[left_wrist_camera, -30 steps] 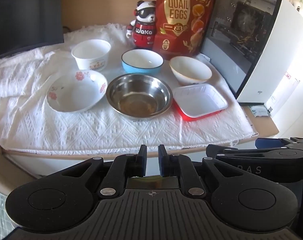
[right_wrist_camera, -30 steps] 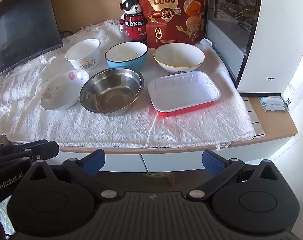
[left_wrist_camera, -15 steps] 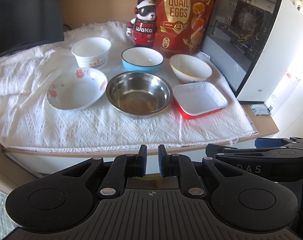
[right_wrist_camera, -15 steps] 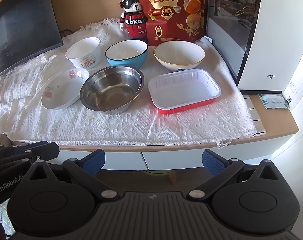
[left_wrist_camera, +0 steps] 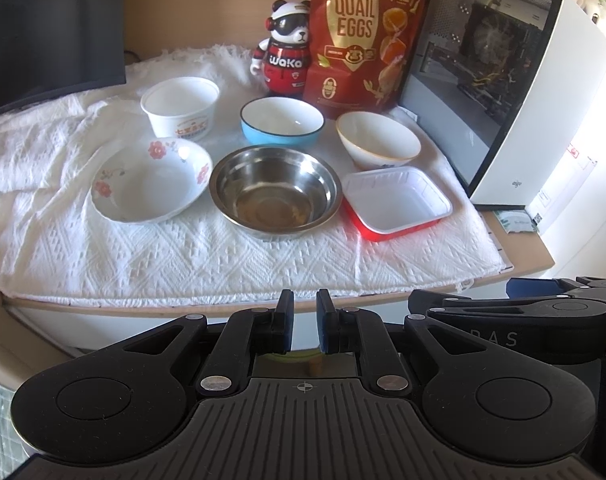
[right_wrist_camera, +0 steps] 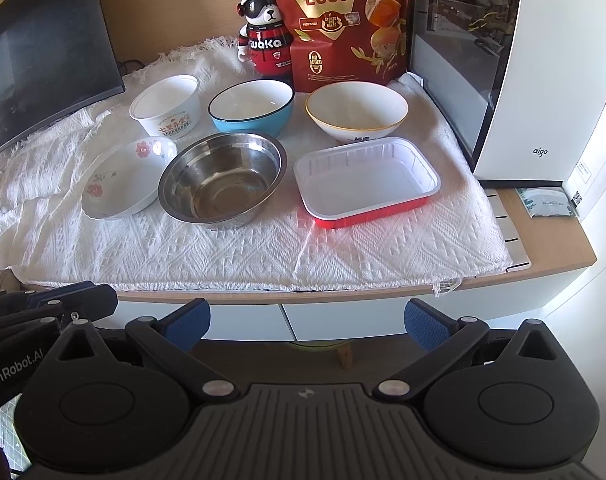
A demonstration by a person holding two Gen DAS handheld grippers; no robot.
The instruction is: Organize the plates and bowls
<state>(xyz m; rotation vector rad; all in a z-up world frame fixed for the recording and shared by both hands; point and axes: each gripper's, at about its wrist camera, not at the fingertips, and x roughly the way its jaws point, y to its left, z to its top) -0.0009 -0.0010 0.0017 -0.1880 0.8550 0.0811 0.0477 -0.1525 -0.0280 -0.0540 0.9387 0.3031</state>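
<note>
Where dishes crowd — panda figurine (right_wrist_camera: 263, 32), quail-egg bag (right_wrist_camera: 335, 20) behind.

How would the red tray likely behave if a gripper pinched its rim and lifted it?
The red tray looks thin-walled with ribbed sides, like a disposable foil container, so it is probably very light and may flex or dent at the rim. It is empty and lies flat on the cloth, so a push would likely slide it rather than tip it.

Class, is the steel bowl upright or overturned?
Upright: the steel bowl shows its open mouth and shiny inner base, resting on the white cloth.
</note>
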